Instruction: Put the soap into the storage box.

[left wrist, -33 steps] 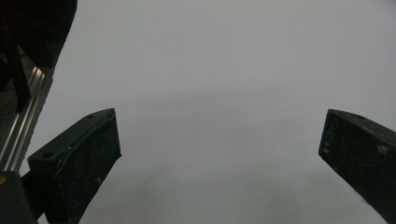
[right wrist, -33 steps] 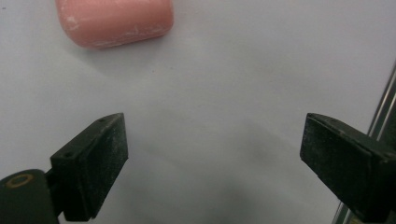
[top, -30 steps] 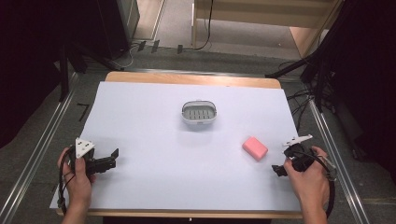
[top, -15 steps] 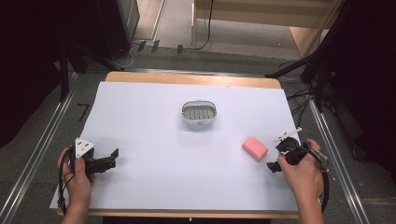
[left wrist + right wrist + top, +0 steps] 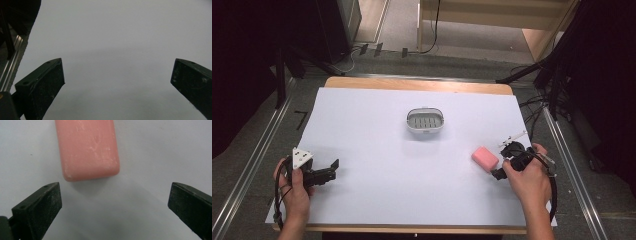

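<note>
The right gripper (image 5: 498, 161) is hovering just beside the pink soap bar (image 5: 485, 158), its jaws having just been opening and now standing wide apart with nothing between them. The bar is lying flat on the white counter (image 5: 362, 125), well apart from the soap dish (image 5: 426, 121). The left gripper (image 5: 331, 171) is resting near the counter's left edge, jaws wide and empty.

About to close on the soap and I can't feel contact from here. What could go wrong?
The right gripper, jaws open, stands short of the soap, so closing now may catch nothing. The soap lies off toward one jaw and askew, so it may get nudged or twist. The dish is far off, so a weak grip may drop it.
</note>
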Available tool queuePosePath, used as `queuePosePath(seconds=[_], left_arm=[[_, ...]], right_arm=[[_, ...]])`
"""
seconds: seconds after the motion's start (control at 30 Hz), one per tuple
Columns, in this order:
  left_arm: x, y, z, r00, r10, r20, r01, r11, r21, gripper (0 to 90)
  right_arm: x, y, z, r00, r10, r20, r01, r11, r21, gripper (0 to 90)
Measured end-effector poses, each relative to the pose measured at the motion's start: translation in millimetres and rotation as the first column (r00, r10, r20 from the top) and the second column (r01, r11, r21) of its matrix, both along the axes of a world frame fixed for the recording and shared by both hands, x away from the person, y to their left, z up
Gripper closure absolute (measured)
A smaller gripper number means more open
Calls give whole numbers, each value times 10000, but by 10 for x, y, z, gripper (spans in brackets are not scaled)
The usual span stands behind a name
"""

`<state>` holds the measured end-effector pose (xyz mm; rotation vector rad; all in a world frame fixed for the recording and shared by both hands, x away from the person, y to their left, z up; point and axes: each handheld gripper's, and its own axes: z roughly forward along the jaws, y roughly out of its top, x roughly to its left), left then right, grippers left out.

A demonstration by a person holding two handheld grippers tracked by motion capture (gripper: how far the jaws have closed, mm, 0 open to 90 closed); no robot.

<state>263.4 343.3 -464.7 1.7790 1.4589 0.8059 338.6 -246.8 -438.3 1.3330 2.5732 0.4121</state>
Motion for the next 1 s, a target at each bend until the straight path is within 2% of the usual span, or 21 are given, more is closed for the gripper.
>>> queuePosePath(seconds=[0.57,1.0], left_arm=[[0,1,0,10000,-11,-4,11,10000,-12,0],[0,3,1,10000,-12,-8,12,10000,-33,0]], right_arm=[[129,192,-15,9991,419,-104,-416,9989,233,0],[238,329,-46,9982,486,-353,-476,9984,290,4]])
